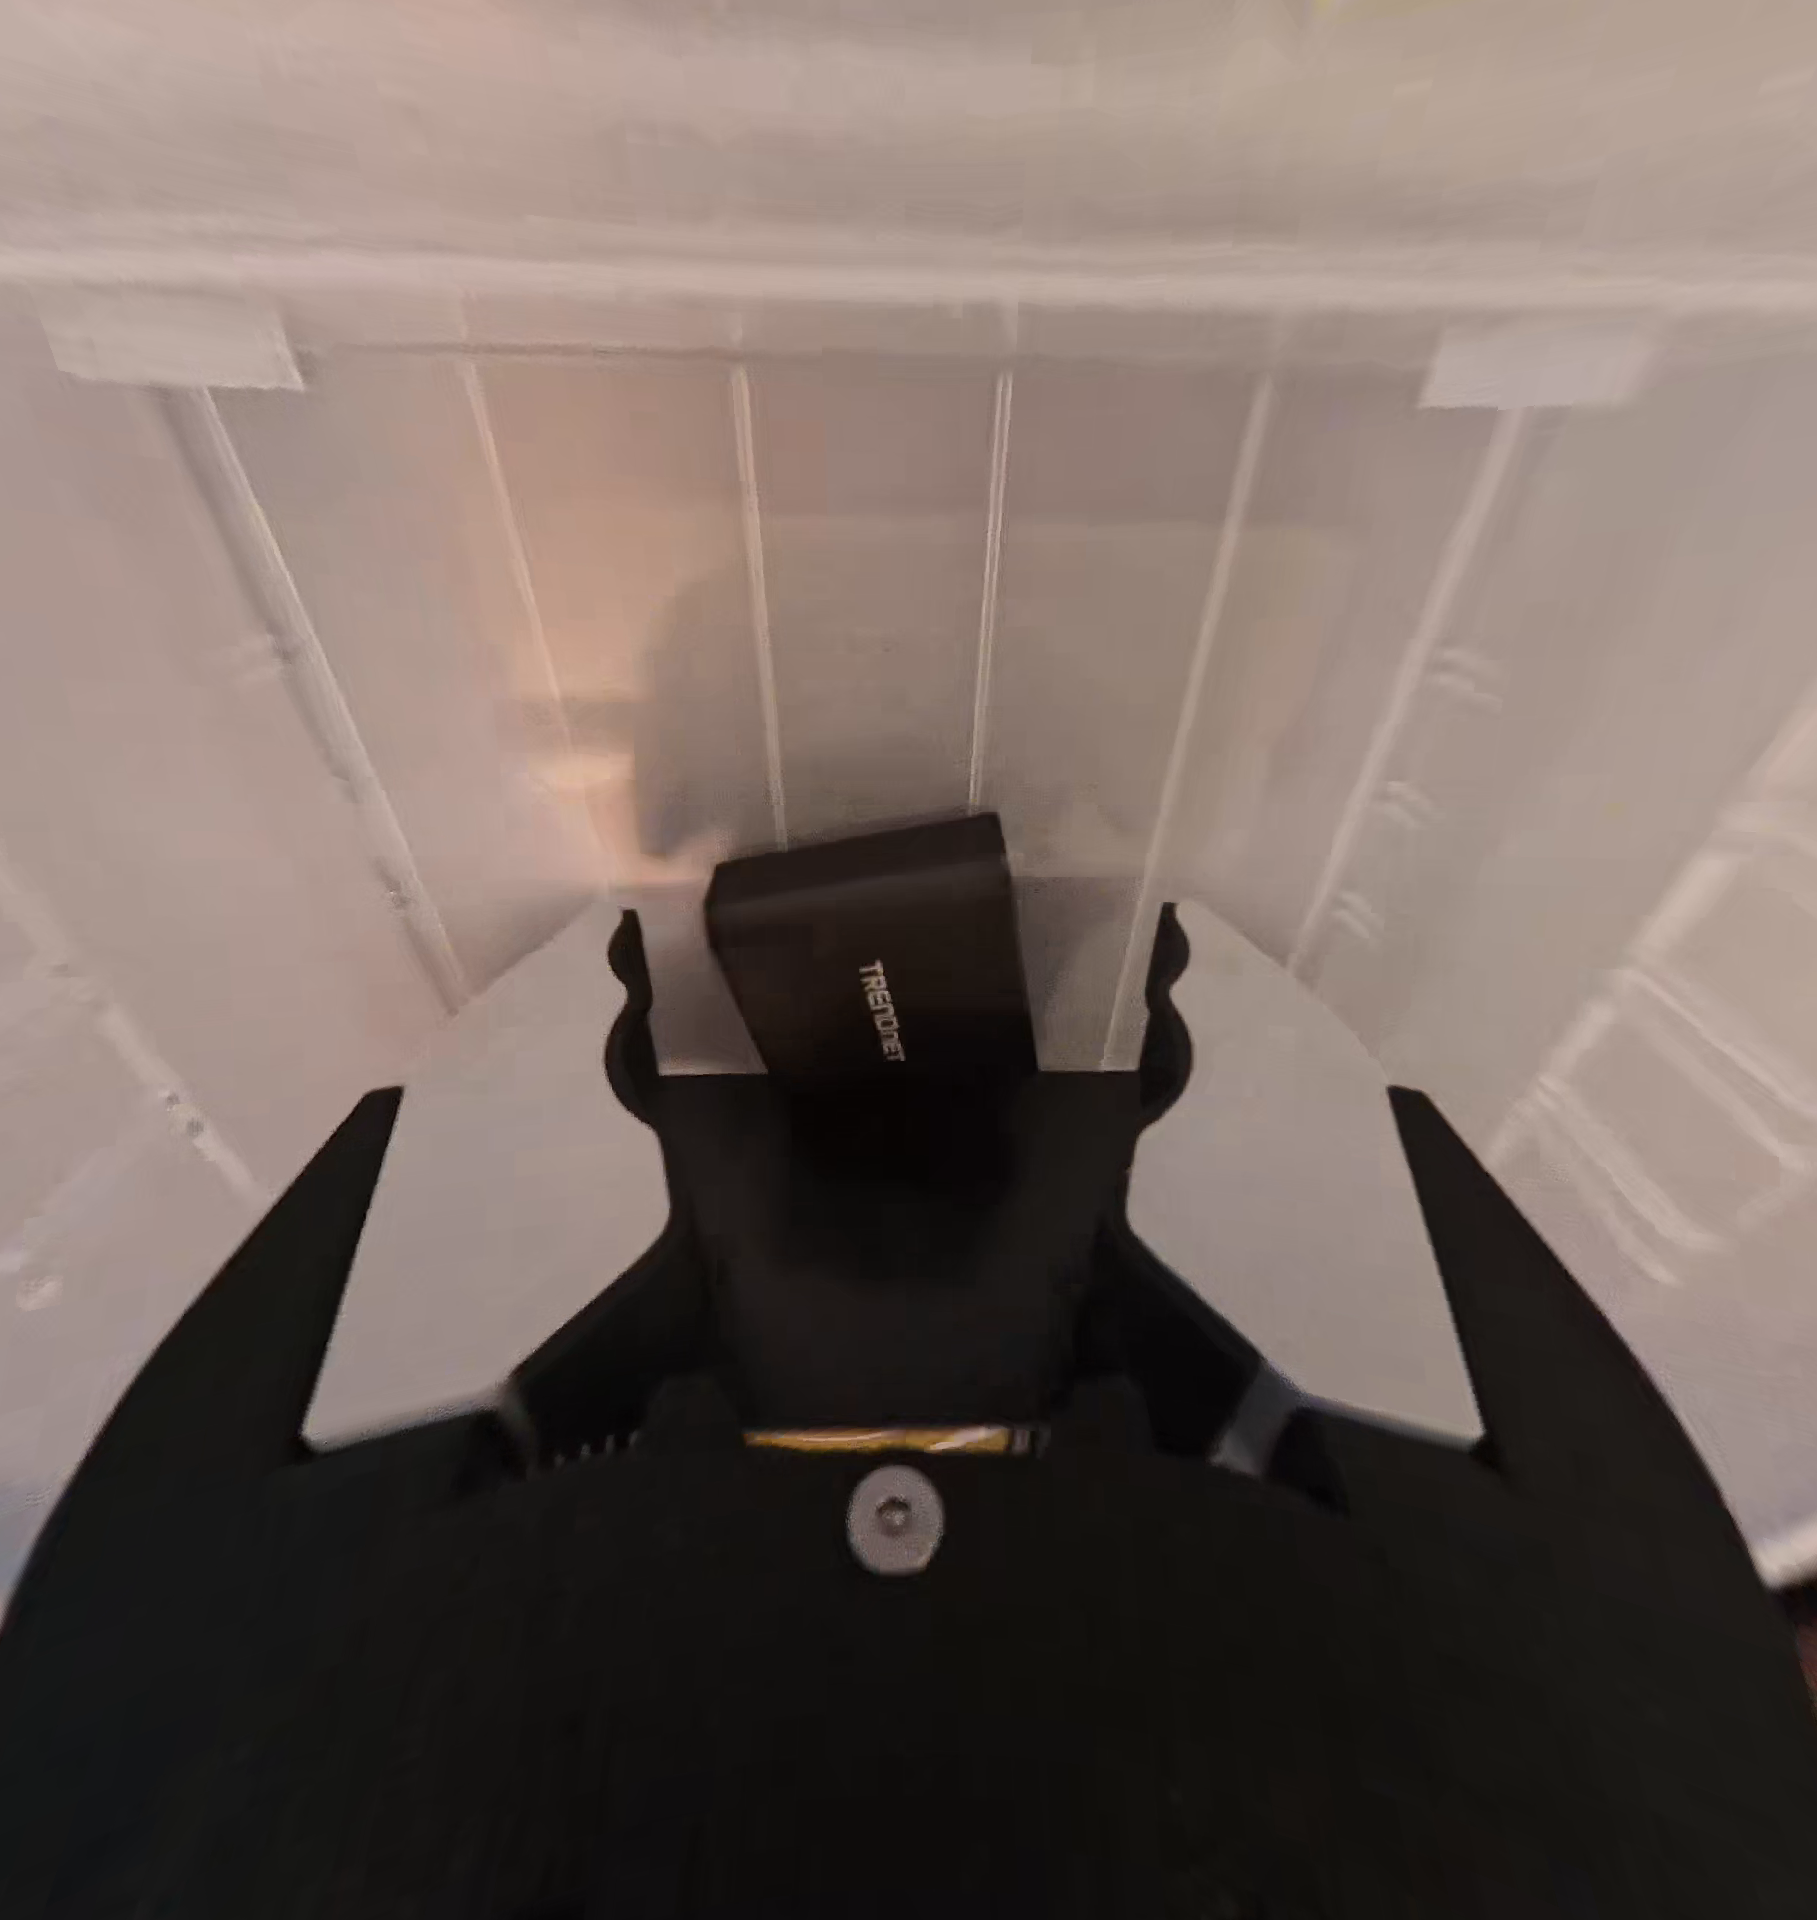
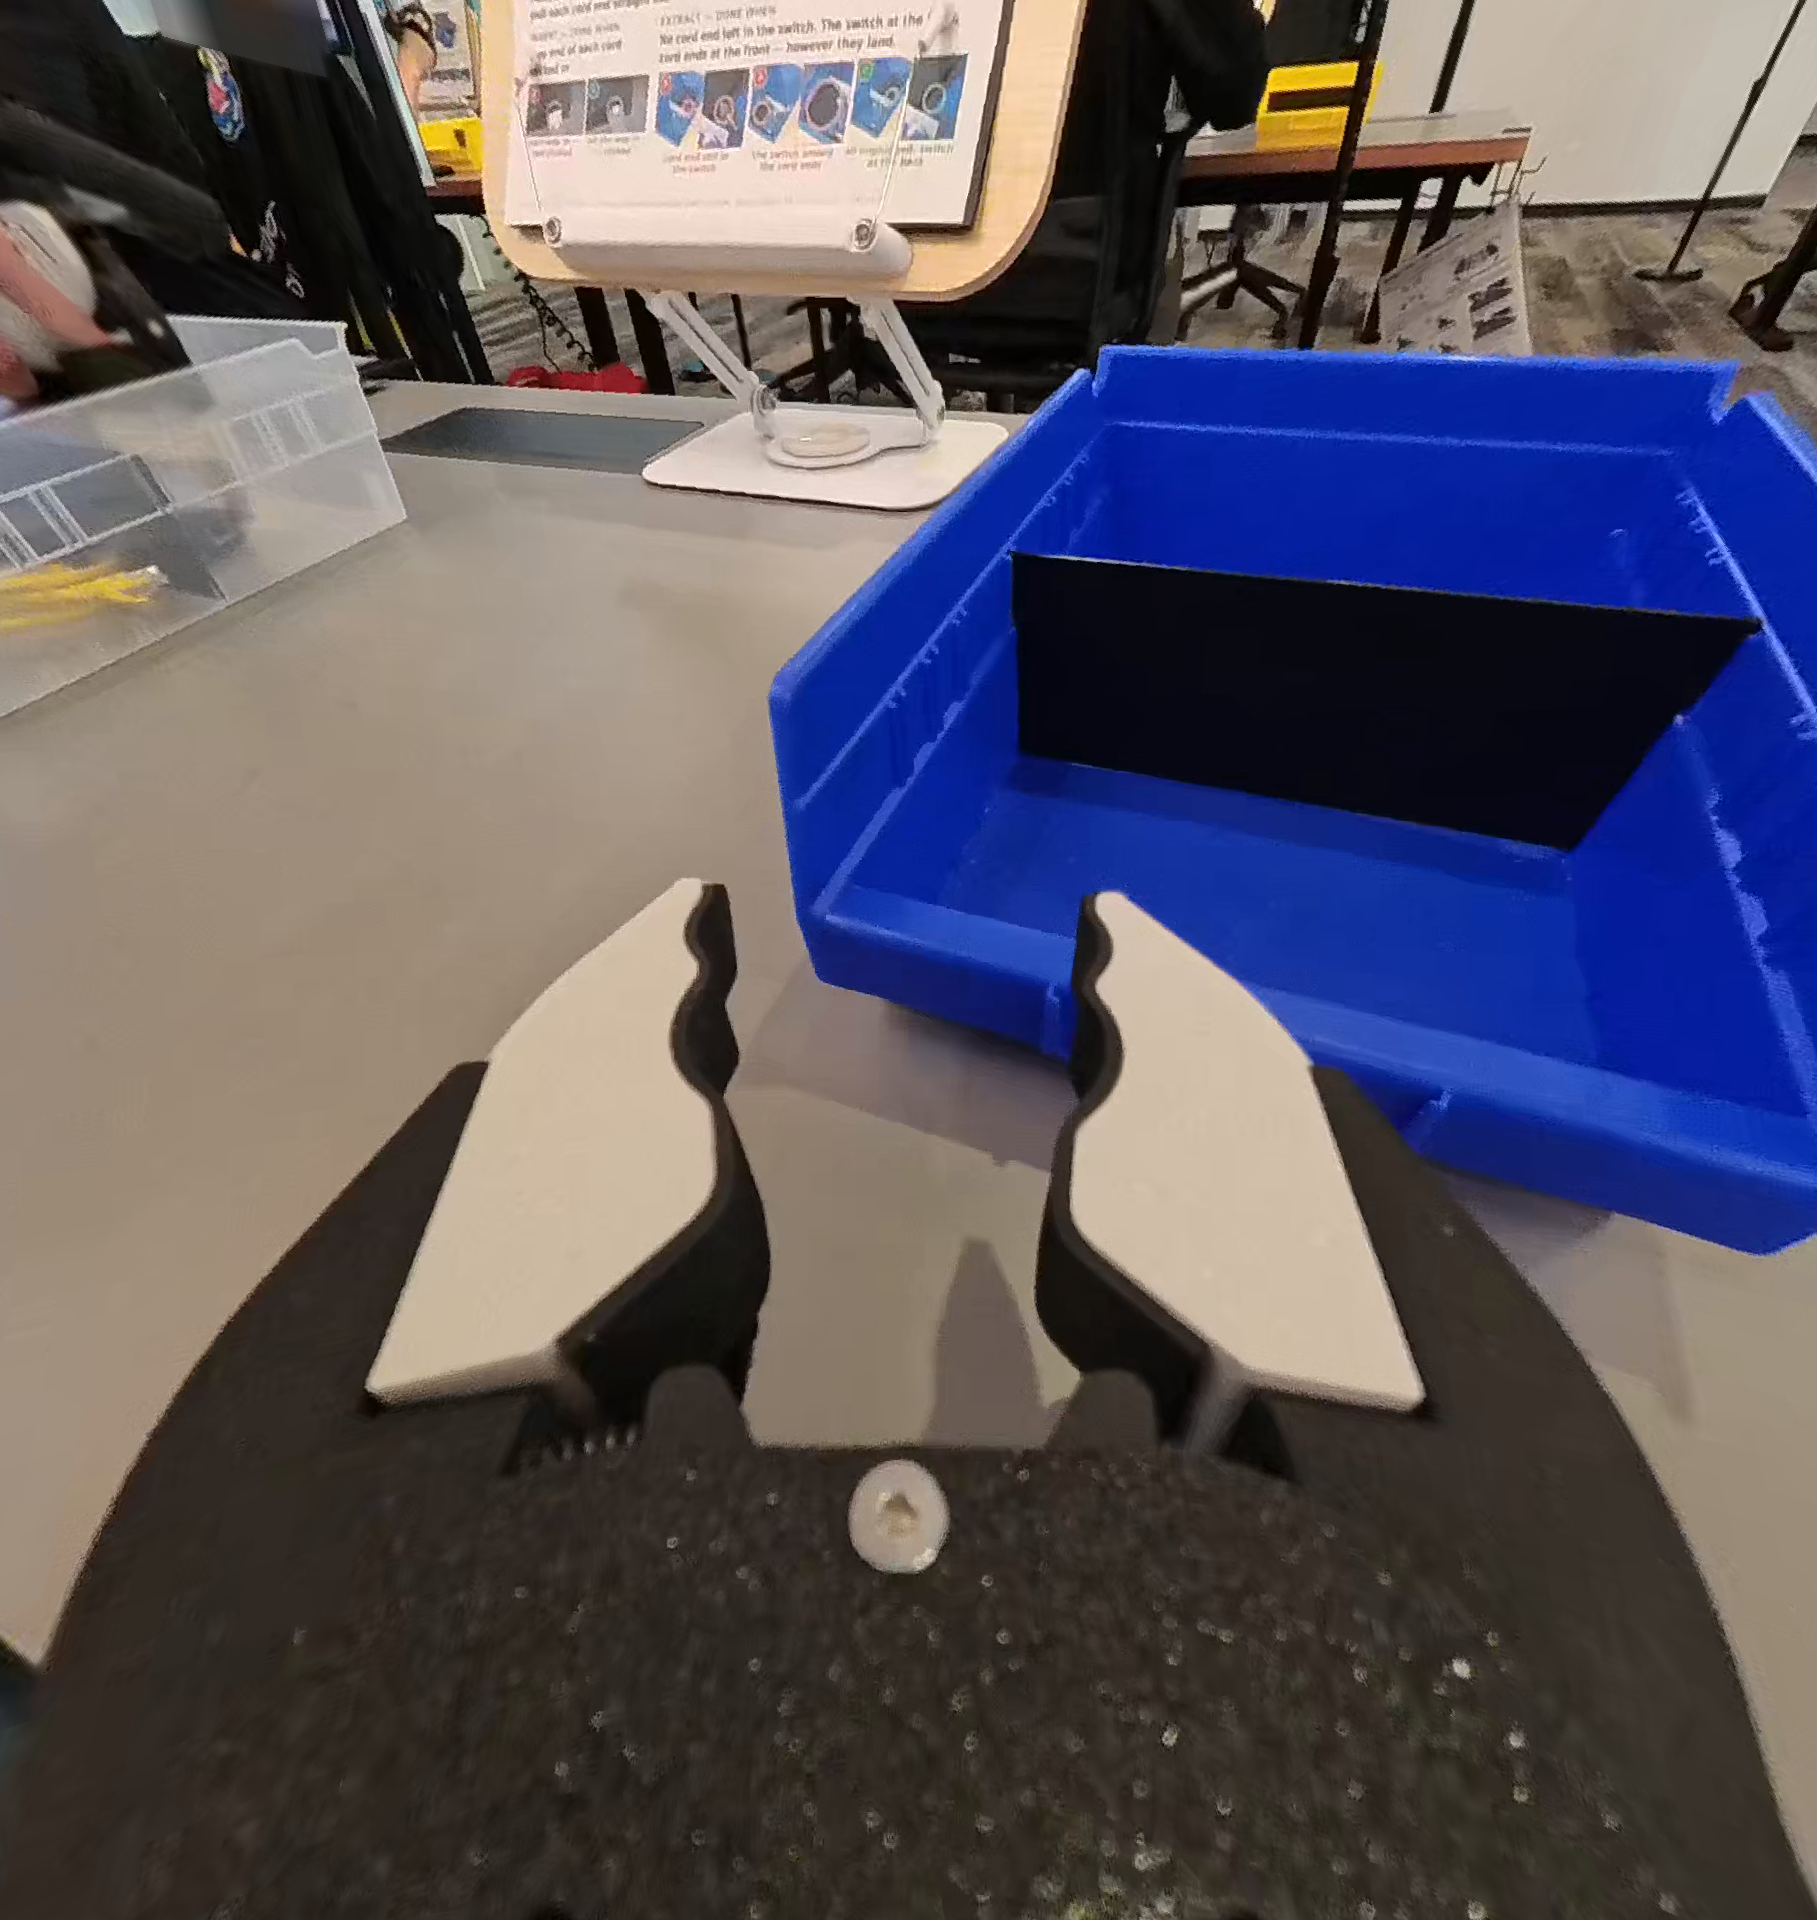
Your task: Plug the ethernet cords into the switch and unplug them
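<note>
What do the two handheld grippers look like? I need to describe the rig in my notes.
Both match: the left gripper and the right gripper each have a broad black body with a silver screw at its centre, and two pale grey, wedge-shaped fingers lined inside with wavy black pads. The right gripper's body looks speckled. No cables or sleeves show.

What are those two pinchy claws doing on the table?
A person holds both. The left gripper reaches into a clear plastic bin, its fingers wide open around a small black switch box without squeezing it. The right gripper hangs open over the grey table, holding nothing, beside a blue plastic bin.
</note>
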`<state>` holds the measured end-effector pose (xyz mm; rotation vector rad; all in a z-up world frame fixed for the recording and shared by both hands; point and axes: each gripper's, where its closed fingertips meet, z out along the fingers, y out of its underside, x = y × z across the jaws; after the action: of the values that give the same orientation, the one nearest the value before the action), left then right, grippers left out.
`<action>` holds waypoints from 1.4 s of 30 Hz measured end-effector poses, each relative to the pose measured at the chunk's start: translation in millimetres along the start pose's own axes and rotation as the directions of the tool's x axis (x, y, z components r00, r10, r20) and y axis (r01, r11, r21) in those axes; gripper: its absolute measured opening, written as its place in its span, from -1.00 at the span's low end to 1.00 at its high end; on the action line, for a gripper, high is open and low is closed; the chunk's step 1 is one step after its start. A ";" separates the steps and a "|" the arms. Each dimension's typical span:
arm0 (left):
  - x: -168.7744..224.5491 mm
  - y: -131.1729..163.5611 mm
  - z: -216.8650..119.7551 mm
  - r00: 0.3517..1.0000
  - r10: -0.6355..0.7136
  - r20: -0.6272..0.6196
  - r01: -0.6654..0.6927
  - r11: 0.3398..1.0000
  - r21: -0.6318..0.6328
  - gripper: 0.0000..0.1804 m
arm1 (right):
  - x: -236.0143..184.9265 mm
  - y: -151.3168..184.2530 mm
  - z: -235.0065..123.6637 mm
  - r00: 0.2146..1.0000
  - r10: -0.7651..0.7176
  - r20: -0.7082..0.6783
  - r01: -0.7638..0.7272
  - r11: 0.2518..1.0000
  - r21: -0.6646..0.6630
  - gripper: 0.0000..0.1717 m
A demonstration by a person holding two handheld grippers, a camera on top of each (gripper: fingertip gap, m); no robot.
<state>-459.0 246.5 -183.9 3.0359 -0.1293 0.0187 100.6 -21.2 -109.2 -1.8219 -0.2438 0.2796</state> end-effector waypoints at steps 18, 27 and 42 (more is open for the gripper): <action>114.7 95.1 -165.9 0.458 0.793 -0.402 -0.456 0.598 0.660 -0.35 | -103.1 -23.5 43.4 0.928 -0.237 0.286 0.215 0.971 0.107 -0.30; 259.6 142.5 -205.7 0.288 0.784 -0.550 -0.213 0.612 0.762 -0.35 | -213.2 -104.4 129.3 0.846 -0.432 0.313 0.318 0.879 0.356 0.00; 351.7 180.0 -143.9 0.194 0.554 -0.810 0.000 0.826 0.564 -0.35 | -208.8 -113.6 143.8 0.858 -0.487 0.163 0.391 0.825 0.408 -0.69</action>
<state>-125.0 53.4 -16.6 2.5935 -0.6545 2.2155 -145.3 75.5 -23.1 -1.3092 -0.7458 0.2158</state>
